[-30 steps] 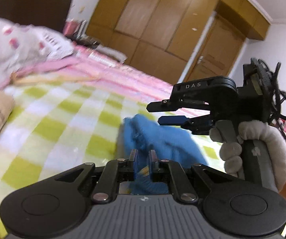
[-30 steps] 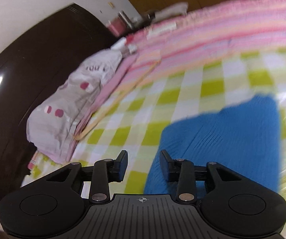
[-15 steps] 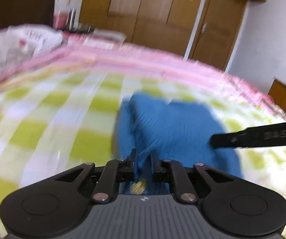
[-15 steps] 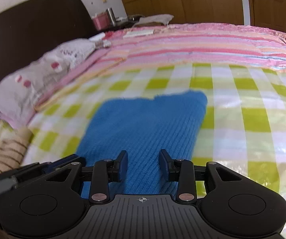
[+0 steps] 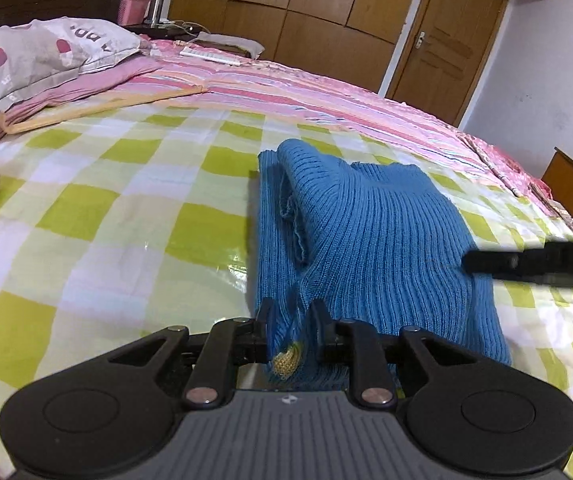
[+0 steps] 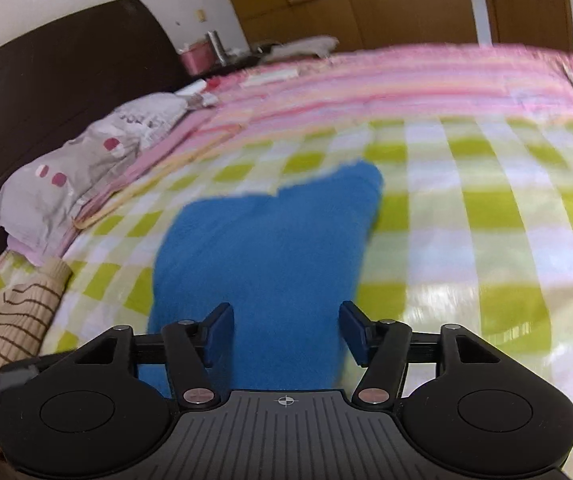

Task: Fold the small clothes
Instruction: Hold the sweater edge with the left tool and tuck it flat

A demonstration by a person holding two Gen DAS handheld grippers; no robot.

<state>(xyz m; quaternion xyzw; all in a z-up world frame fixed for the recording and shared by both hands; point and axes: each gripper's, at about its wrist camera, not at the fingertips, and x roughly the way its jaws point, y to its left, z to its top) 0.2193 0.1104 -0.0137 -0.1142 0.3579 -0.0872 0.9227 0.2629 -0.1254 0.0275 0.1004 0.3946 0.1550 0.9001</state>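
Note:
A blue ribbed knit garment (image 5: pixel 370 232) lies partly folded on the green-and-white checked sheet (image 5: pixel 98 216), one layer over another. My left gripper (image 5: pixel 291 316) is shut on the garment's near edge, where a small yellow patch shows between the fingers. The right gripper's black finger (image 5: pixel 526 262) pokes in from the right edge over the garment's right side. In the right wrist view the blue garment (image 6: pixel 270 248) lies flat ahead, blurred. My right gripper (image 6: pixel 286 334) is open and empty, just above the garment's near end.
A grey spotted pillow (image 5: pixel 26 52) and a pink striped quilt (image 5: pixel 286 84) lie at the head and far side of the bed. A beige striped knit garment (image 6: pixel 14 320) lies at the left. A wooden wardrobe (image 5: pixel 306 12) and door stand behind.
My right gripper has opened wider and pulled back toward the garment's near end. My left gripper keeps its hold on the blue edge and has lowered it to the bed.

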